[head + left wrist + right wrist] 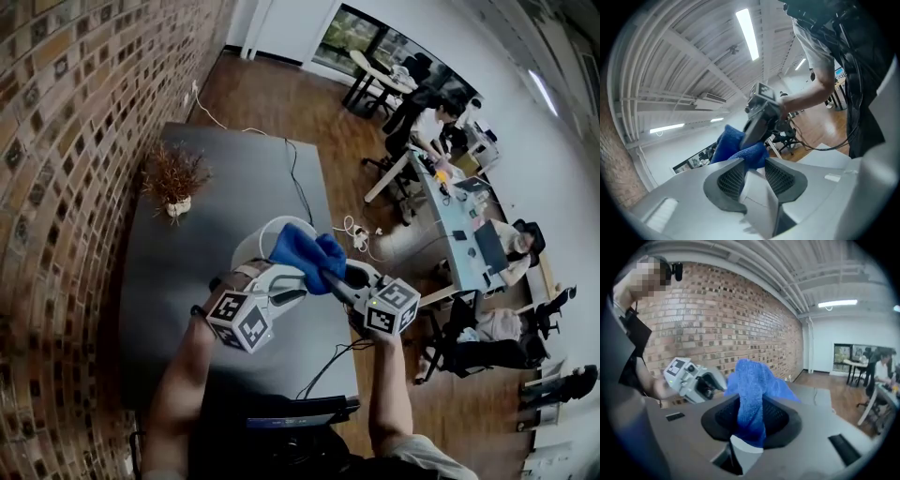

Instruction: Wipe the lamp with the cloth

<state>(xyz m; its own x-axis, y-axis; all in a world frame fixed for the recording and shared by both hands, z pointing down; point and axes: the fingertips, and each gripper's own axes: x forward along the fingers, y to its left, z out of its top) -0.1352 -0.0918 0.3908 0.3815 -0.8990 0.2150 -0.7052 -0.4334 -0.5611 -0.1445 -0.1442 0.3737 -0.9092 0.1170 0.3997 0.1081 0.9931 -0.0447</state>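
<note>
Lamp [251, 238]: white, curved into a ring, seen in the head view just ahead of both grippers, over the near half of the dark surface [234, 169]. Base hidden behind the grippers; standing or lifted, no telling.

Left gripper [753, 164]: fingers drawn partway in and clamped on a pale flat part, by the look of it belonging to the lamp [757, 197]. Steadying hand, then, not the wiping one.

Right gripper [751, 411]: fingers nearly together, pinching a blue cloth [752, 390], with a loose tuft standing out past the tips.

Key relation: cloth bunched at the right-hand side of the ring in the head view, and directly beyond the left fingers in the left gripper view. Touching the ring or just shy of it, too close to call. Right hand plainly the nearer one for the wipe. Ring arcing away up and to the left from there, so probably a stroke following that curve, with the left hold kept firm against the push.

Surface otherwise carrying a small potted plant [174, 178] at the far left and a black cable [296, 178] trailing toward the far edge. Brick wall [66, 141] along the left. Wooden floor [272, 89], desks [441, 202] and seated people [433, 127] well apart to the right.
</note>
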